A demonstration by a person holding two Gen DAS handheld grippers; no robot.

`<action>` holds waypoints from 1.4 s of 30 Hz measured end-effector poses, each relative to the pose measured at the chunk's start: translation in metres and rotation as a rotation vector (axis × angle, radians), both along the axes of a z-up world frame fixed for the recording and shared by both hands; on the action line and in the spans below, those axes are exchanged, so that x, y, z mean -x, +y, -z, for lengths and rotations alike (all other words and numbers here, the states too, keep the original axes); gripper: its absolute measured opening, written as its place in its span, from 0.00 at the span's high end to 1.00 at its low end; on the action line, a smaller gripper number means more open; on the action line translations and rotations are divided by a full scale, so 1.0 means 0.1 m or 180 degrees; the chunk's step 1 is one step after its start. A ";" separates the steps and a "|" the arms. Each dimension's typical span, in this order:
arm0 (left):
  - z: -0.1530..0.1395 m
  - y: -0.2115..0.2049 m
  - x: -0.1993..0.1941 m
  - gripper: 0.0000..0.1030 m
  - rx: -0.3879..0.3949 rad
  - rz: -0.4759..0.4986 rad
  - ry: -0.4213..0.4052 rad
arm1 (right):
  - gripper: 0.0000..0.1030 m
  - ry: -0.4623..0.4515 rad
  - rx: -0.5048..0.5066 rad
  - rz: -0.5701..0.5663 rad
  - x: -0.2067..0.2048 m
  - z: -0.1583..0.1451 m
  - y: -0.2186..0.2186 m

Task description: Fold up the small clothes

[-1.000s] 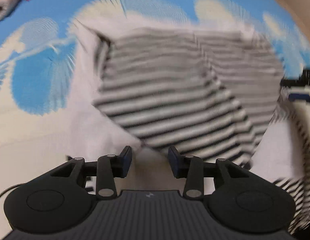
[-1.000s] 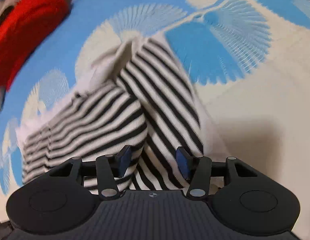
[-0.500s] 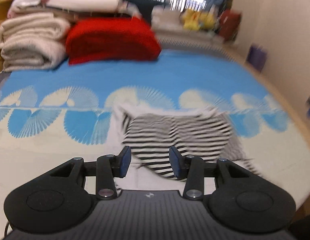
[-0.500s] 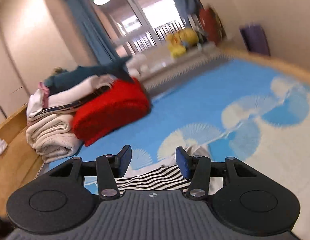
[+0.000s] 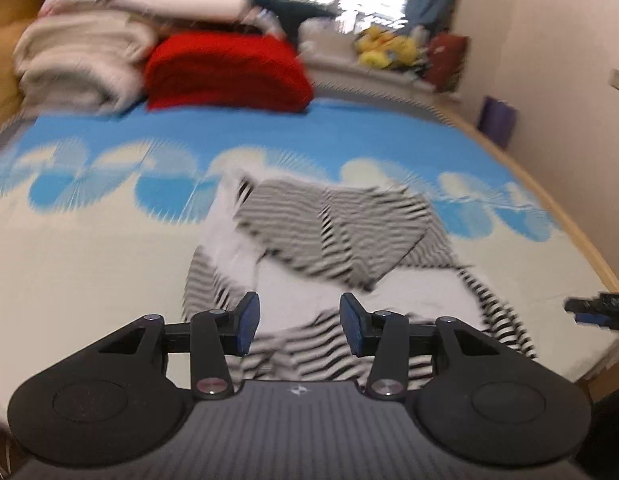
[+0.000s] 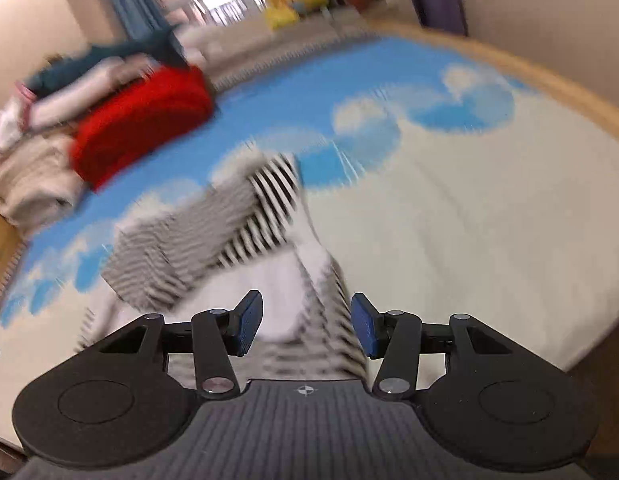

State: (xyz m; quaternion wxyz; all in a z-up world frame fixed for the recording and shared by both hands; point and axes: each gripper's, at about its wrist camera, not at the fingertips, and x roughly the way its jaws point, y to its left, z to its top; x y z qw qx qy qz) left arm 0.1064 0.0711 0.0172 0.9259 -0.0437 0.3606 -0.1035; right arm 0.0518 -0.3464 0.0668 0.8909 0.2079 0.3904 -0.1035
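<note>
A black-and-white striped garment (image 5: 333, 236) lies partly folded on the blue and cream bed cover (image 5: 89, 240), its sleeves folded across the body. My left gripper (image 5: 297, 322) is open and empty, held above the garment's near hem. The garment also shows in the right wrist view (image 6: 229, 236), blurred by motion. My right gripper (image 6: 307, 324) is open and empty above the garment's near right edge. A tip of the right gripper (image 5: 597, 308) shows at the right edge of the left wrist view.
A red folded blanket (image 5: 229, 72) and a stack of beige and white bedding (image 5: 81, 64) sit at the far end of the bed. The wooden bed edge (image 5: 549, 200) runs along the right, next to the wall. Yellow toys (image 5: 385, 48) sit by the window.
Both grippers have lifted and pulled back from close over the garment, then tilted down a little toward its near hem. Both have stayed open.
</note>
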 end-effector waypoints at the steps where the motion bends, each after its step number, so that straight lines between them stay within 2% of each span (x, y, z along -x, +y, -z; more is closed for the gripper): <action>1: 0.12 0.07 -0.03 0.44 0.0064 -0.0076 0.0042 | 0.50 0.0073 -0.0081 0.0001 -0.01 0.08 -0.02; 3: 0.42 0.21 -0.06 0.41 0.0157 -0.0273 0.0196 | 0.50 0.0162 -0.0075 -0.0048 -0.01 0.24 0.04; 5: 0.59 0.30 -0.21 0.42 0.0152 -0.0580 0.0659 | 0.50 0.0404 0.0057 0.0018 -0.04 0.42 0.09; 6: 0.62 0.36 -0.25 0.38 0.0321 -0.0642 0.0687 | 0.49 0.0507 0.0005 0.0070 -0.08 0.50 0.09; 7: 0.66 0.41 -0.31 0.28 0.0480 -0.0679 0.0700 | 0.49 0.0490 -0.0122 0.0088 -0.10 0.54 0.08; 8: 0.71 0.44 -0.36 0.25 0.0516 -0.0745 0.0764 | 0.49 0.0487 -0.0191 0.0063 -0.12 0.57 0.08; 14: 1.06 0.42 -0.52 0.24 0.0383 -0.0878 0.1155 | 0.46 0.0800 -0.0104 -0.0102 -0.26 0.81 0.19; 21: 1.37 0.49 -0.59 0.25 0.0266 -0.1165 0.1466 | 0.44 0.1157 -0.0041 -0.0084 -0.38 1.07 0.19; 23: 1.42 0.47 -0.59 0.31 0.0179 -0.1139 0.1479 | 0.44 0.1229 0.0004 -0.0133 -0.37 1.10 0.21; 24: 1.42 0.44 -0.58 0.44 0.0082 -0.1074 0.1452 | 0.45 0.1235 0.0042 -0.0164 -0.37 1.10 0.23; 25: 1.41 0.41 -0.57 0.68 0.0005 -0.0986 0.1434 | 0.48 0.1240 0.0070 -0.0194 -0.37 1.09 0.24; 26: 1.39 0.40 -0.56 0.79 -0.0005 -0.0892 0.1426 | 0.54 0.1234 0.0080 -0.0215 -0.36 1.08 0.25; 27: 1.36 0.40 -0.53 0.91 0.0048 -0.0843 0.1413 | 0.78 0.1215 0.0050 -0.0231 -0.35 1.07 0.24; 28: 1.31 0.42 -0.51 0.93 0.0066 -0.0847 0.1375 | 0.89 0.1178 -0.0009 -0.0242 -0.33 1.05 0.23; 30: 1.16 0.47 -0.45 0.94 0.0054 -0.0905 0.1268 | 0.90 0.1019 -0.0037 -0.0211 -0.29 0.93 0.22; 34: 0.95 0.66 -0.29 0.93 0.0374 -0.0929 0.1272 | 0.92 0.0652 -0.0103 -0.0046 -0.15 0.62 0.10; 37: 1.12 0.62 -0.31 0.89 0.0212 -0.0800 0.1546 | 0.91 0.0900 -0.0069 0.0052 -0.15 0.74 0.06; 38: 1.20 0.61 -0.33 0.85 0.0159 -0.0793 0.1649 | 0.91 0.1019 -0.0055 0.0030 -0.17 0.81 0.07; 40: 1.29 0.61 -0.37 0.63 0.0105 -0.0855 0.1758 | 0.90 0.1215 -0.0012 -0.0035 -0.21 0.94 0.11; 41: 1.30 0.62 -0.39 0.58 0.0096 -0.0890 0.1777 | 0.89 0.1256 0.0008 -0.0048 -0.23 0.97 0.13; 42: 1.30 0.63 -0.39 0.52 0.0094 -0.0909 0.1788 | 0.83 0.1266 0.0037 -0.0040 -0.25 0.97 0.14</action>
